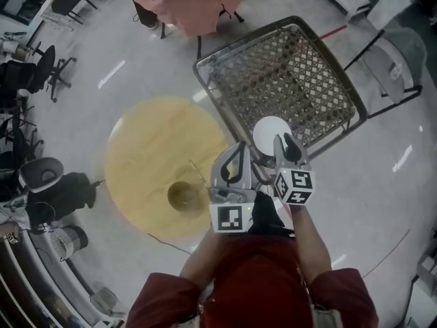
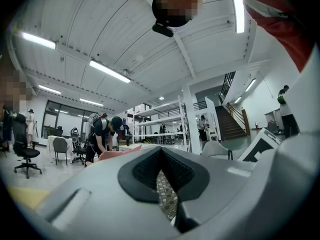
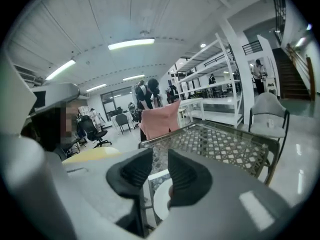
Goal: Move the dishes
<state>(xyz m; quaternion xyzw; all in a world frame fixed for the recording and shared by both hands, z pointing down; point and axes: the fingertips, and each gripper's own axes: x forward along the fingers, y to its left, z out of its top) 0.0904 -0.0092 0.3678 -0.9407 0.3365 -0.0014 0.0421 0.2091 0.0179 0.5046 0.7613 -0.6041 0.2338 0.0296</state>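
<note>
While the right claw (image 1: 287, 144) hangs released above the white plate (image 1: 268, 131), the left claw (image 1: 237, 154) is clenched empty.

A bowl (image 1: 182, 195) sits on the round desk (image 1: 143, 149), towards its near right edge. Just right of the round desk stands a lattice-topped desk (image 1: 300, 67), with a plate (image 1: 268, 132) on its near corner, right of the bowl and farther back. Behind the round desk, by the lattice-topped desk's far left corner, hangs a cloth (image 1: 194, 5). Office chairs (image 1: 48, 67) stand well left of the round desk.
</note>
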